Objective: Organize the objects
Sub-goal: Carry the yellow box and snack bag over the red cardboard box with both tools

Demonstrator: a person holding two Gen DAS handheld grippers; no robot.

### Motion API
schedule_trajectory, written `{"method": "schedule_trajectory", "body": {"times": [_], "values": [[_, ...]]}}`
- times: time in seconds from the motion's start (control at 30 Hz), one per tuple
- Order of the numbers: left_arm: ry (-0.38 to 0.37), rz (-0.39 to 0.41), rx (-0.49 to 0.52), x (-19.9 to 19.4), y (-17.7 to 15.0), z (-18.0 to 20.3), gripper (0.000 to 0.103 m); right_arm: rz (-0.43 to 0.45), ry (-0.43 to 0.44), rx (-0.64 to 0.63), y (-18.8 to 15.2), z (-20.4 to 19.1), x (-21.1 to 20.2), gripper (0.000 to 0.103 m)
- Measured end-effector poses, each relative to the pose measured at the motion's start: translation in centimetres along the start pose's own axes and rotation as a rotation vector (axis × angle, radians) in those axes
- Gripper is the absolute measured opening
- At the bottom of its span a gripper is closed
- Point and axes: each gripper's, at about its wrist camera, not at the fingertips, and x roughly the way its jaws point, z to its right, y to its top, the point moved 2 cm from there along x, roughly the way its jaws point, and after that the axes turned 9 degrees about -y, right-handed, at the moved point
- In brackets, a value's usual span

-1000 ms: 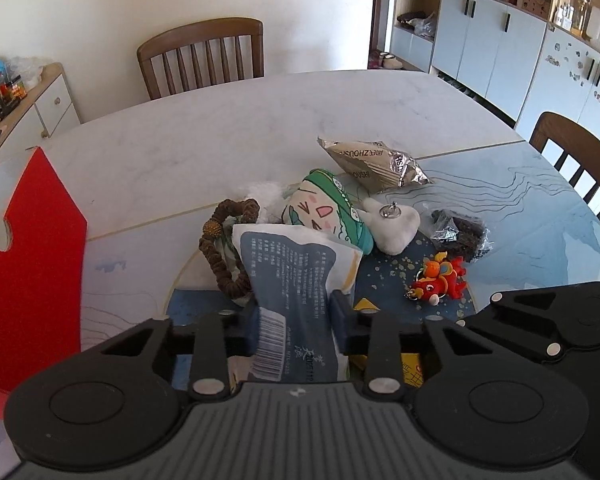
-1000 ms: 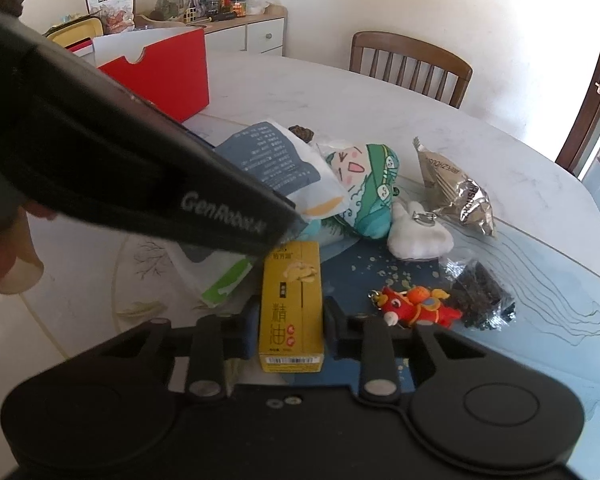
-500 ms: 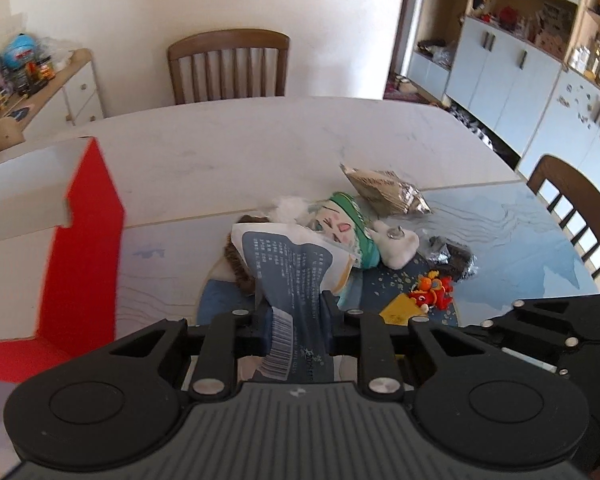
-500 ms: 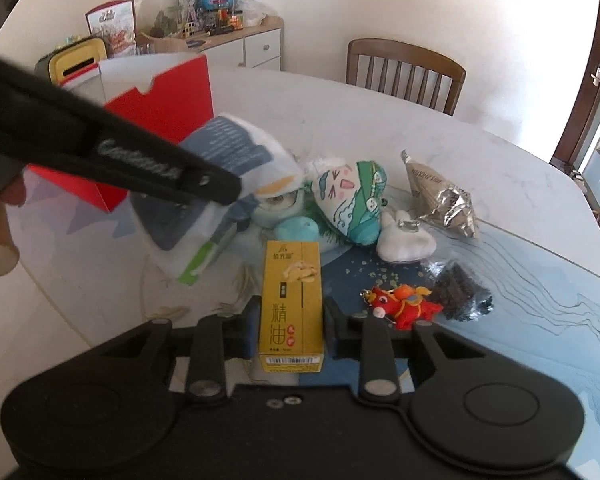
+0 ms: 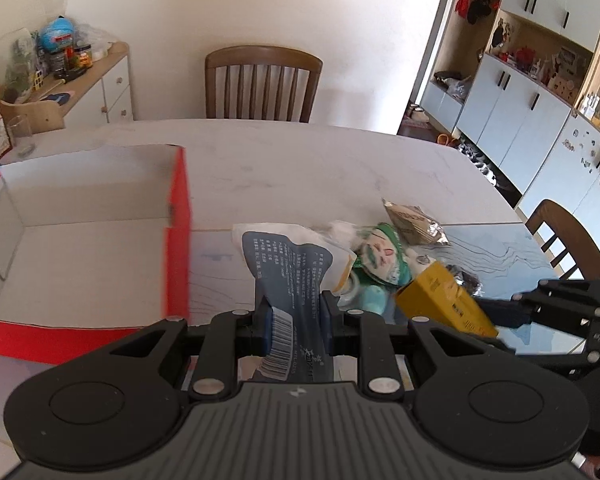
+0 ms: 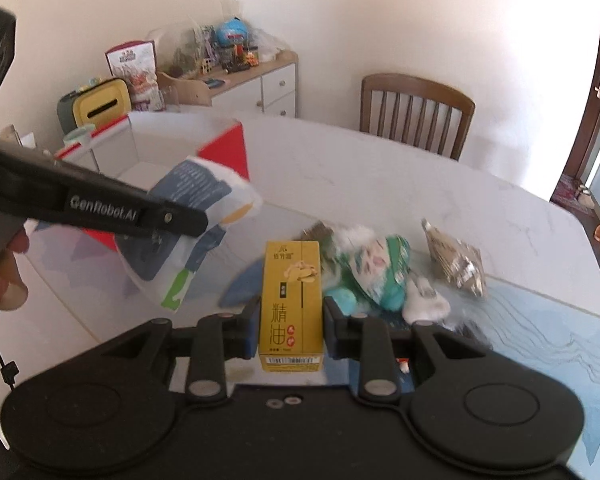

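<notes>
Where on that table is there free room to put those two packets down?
Inside the red box, whose visible floor is bare, and on the marble stretch between the box and the far chair. Around the green plush and silver packet, it's crowded.

1. I look across a pale marble worktop (image 5: 300,160) with a blue wave-patterned part at the right.
2. A brown slatted wooden chair (image 5: 263,80) stands at its far edge, against a plain cream wall (image 5: 240,4).
3. A white sideboard (image 5: 108,92) at the left carries clutter.
4. Pale blue-grey cabinets (image 5: 532,108) line the right, with a second chair (image 5: 560,232) before them.
</notes>
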Motion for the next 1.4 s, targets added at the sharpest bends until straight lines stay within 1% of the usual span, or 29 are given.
{"method": "schedule_trajectory", "body": {"times": [0.23, 0.33, 0.47, 0.63, 0.77, 0.87, 0.93, 1.13, 1.23, 1.4], "values": [[-0.006, 0.021, -0.042, -3.0, 0.8, -5.0, 0.022, 0.022, 0.008, -0.015, 3.4, -3.7, 0.1, 0.029], [-0.033, 0.028, -0.061, -4.1, 1.4, -7.1, 0.022, 0.030, 0.015, -0.016, 5.1, -5.5, 0.4, 0.029], [-0.035, 0.048, -0.068, -5.7, 2.2, -9.6, 0.022, 0.036, 0.026, -0.016, 7.0, -7.7, 1.2, 0.029], [-0.015, 0.074, -0.060, -6.8, 3.3, -12.8, 0.022, 0.028, 0.041, -0.022, 9.0, -10.3, 2.5, 0.029], [0.023, 0.081, -0.048, -7.1, 4.3, -15.8, 0.022, 0.015, 0.040, -0.040, 10.6, -12.3, 4.0, 0.029], [0.035, 0.062, -0.057, -6.5, 5.0, -18.1, 0.022, -0.005, 0.035, -0.043, 11.7, -13.8, 5.5, 0.029], [0.063, 0.049, -0.049, -5.9, 5.5, -19.5, 0.022, -0.017, 0.028, -0.040, 12.3, -14.6, 6.7, 0.029], [0.116, -0.018, -0.028, -3.6, 6.1, -23.1, 0.022, -0.078, 0.021, 0.002, 13.5, -16.5, 10.5, 0.029], [0.126, -0.055, -0.031, -2.1, 6.2, -24.5, 0.022, -0.107, 0.015, 0.001, 13.7, -17.7, 12.4, 0.029], [0.167, -0.130, 0.024, 0.6, 6.0, -25.9, 0.022, -0.175, -0.002, -0.010, 13.6, -19.5, 15.7, 0.029]]}}
